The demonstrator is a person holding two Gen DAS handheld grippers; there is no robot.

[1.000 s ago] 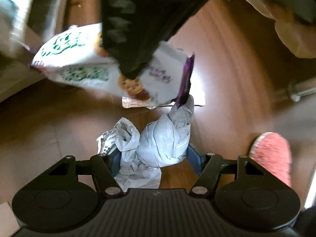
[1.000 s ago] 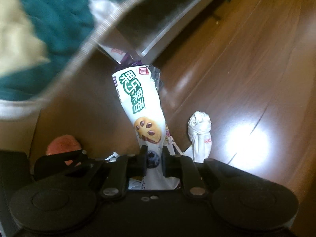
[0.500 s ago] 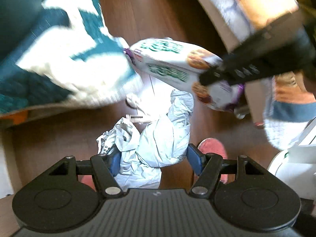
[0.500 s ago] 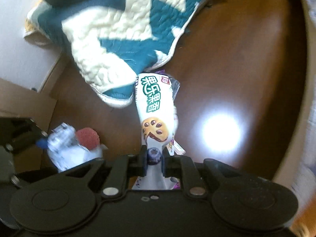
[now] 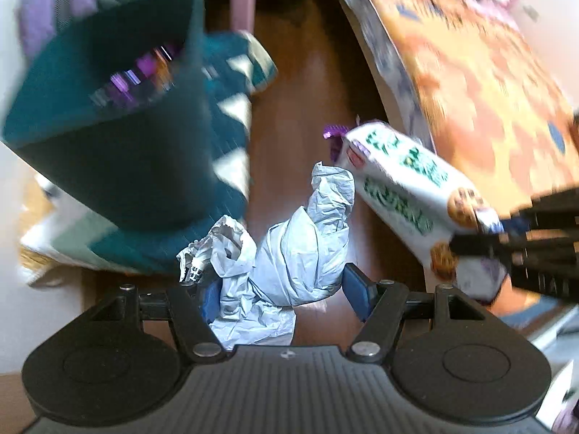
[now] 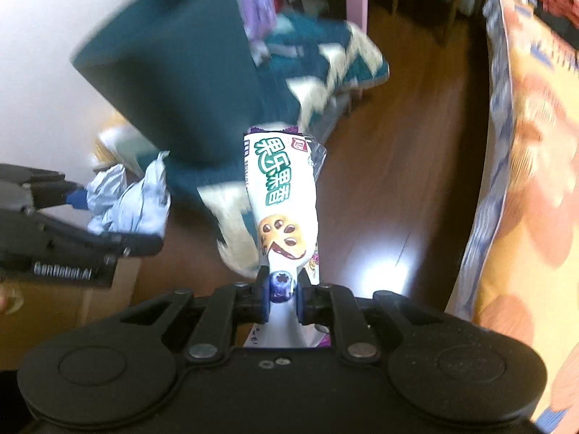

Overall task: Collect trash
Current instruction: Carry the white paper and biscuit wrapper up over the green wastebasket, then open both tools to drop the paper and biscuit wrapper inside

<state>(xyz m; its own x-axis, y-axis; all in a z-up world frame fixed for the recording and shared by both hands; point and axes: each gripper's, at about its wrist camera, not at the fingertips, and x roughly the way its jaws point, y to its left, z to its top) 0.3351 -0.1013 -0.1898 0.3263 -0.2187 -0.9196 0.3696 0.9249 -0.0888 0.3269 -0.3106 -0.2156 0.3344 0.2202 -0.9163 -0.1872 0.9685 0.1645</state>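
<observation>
My left hand-held gripper [image 5: 282, 291] is clenched around a crumpled pale blue-grey plastic bag [image 5: 293, 253], the blue pads [image 5: 356, 291] pressing it from both sides while its wrinkled top sticks up and away from me. A wad of white printed paper [image 5: 213, 246] sits bunched against the bag's left side, also between the fingers. My right hand-held gripper [image 6: 280, 298] is grasping a white cookie packet [image 6: 284, 195] by its lower end, jaws nearly closed on the thin wrapper, so the packet stands away from me with green lettering and a cookie picture facing the camera and a purple crimped edge at its far tip. In the left wrist view that same packet [image 5: 409, 195] comes in from the right, held by the dark right tool, its purple end close to the bag's top but apart from it. To the far left stands a dark teal bin [image 5: 119, 115], blurred, with its opening showing purple and pale scraps inside. The bin stands on a teal and cream quilted mat [image 6: 336, 58] on the brown wooden floor [image 5: 289, 108]. Along the right runs an orange patterned bedspread [image 5: 477, 68]. In the right wrist view the left tool and its bag [image 6: 126, 199] lie at the left edge, just beside the bin's base.
</observation>
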